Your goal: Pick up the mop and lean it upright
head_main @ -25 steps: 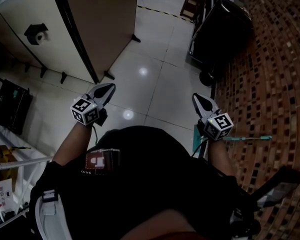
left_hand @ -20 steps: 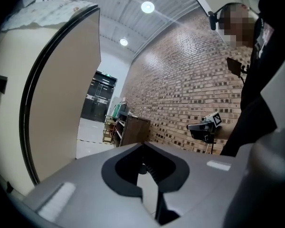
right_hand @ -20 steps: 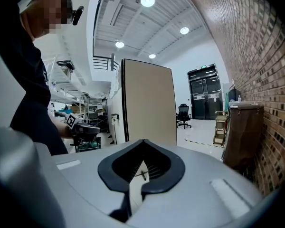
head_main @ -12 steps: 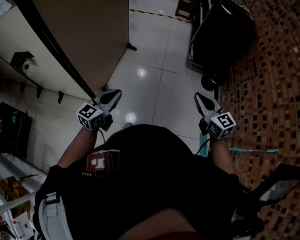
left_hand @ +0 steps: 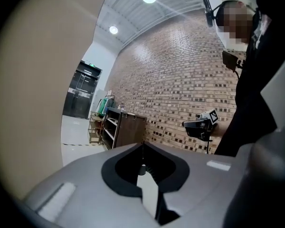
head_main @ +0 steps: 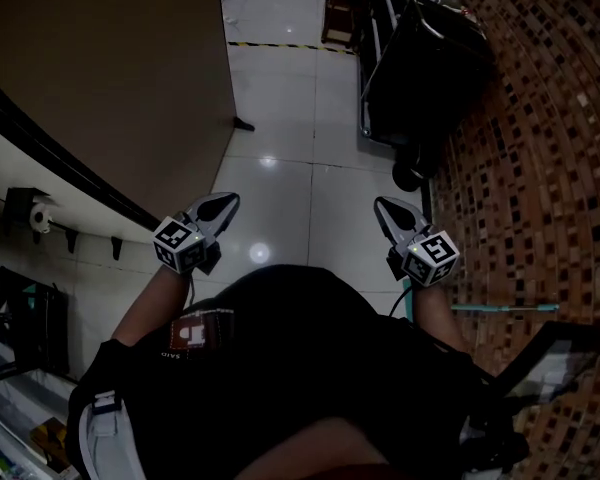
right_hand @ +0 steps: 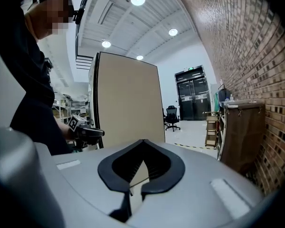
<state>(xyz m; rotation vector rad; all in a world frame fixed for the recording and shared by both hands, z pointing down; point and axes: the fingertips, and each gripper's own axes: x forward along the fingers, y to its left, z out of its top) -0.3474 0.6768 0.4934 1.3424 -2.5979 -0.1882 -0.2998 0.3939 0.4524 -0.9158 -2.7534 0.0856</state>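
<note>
Fingers (left_hand: 76, 179) together and empty, left gripper (head_main: 226, 201) and right gripper (head_main: 382, 206) point forward, apart.

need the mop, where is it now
In the head view, at the right, the mop's teal handle lies on the floor by the brick wall, just below the right gripper; its head is hidden behind the person's arm.

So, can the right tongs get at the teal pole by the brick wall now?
Probably not yet: the right tongs are shut and point ahead, while the teal pole lies behind them, beside the person's right arm; turning round seems needed.
</note>
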